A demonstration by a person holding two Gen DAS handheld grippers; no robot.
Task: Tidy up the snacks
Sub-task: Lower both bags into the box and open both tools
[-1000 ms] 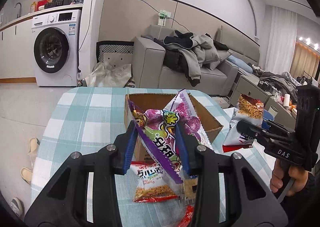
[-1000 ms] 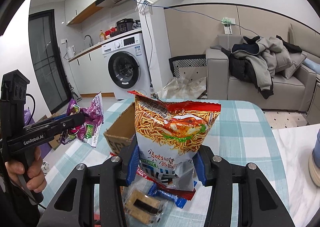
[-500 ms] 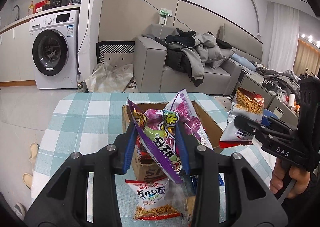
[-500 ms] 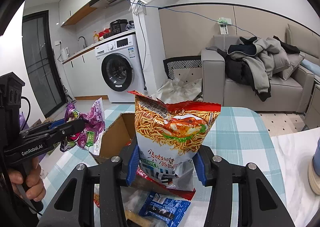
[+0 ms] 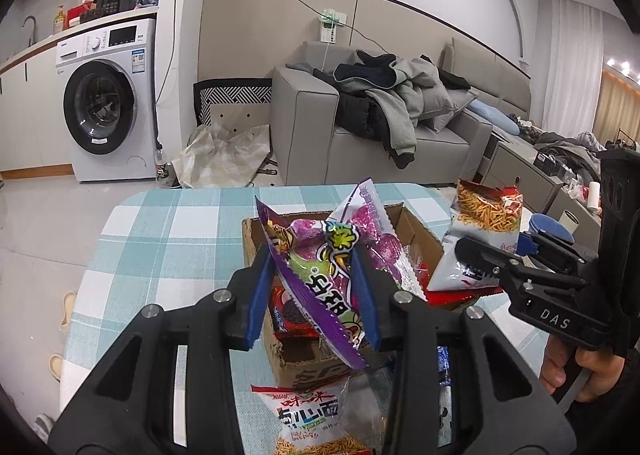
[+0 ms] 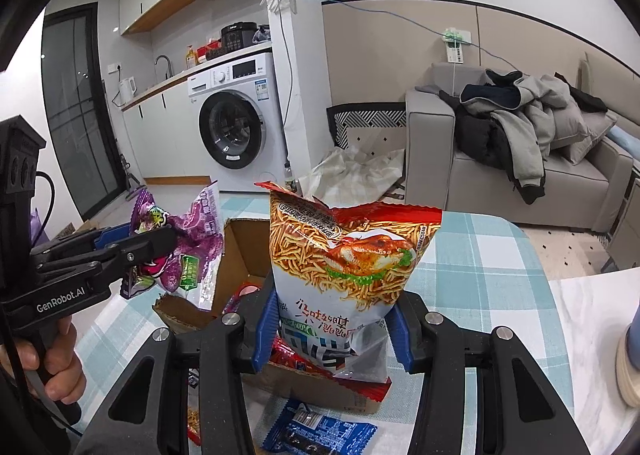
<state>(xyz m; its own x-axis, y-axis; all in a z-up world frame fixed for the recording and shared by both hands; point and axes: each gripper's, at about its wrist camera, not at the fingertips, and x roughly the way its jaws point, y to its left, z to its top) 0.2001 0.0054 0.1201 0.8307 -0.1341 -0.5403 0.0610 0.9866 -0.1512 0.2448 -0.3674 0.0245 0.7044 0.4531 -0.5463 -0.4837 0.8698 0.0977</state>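
Cardboard box (image 5: pixel 308 369) – interior mostly hidden | purple bag (image 5: pixel 320 279) blocks it

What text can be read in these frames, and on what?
"DAS": right tongs body, seen from the left wrist.
"GenRobot.AI": left tongs body, seen from the right wrist.
Chinese print on the purple bag, noodle bag and washing machine label: unreadable here.

Open-plan home: kitchen corner joined to a living room.
Landmark: front-loading washing machine (image 6: pixel 232 123) under a kitchen worktop with sink tap (image 6: pixel 162 63) and kettle (image 6: pixel 128 86). Right of it, past a white pillar, a grey sofa (image 6: pixel 516 175) heaped with jackets (image 6: pixel 516 115); slippers (image 5: pixel 66 315) on the floor nearby.
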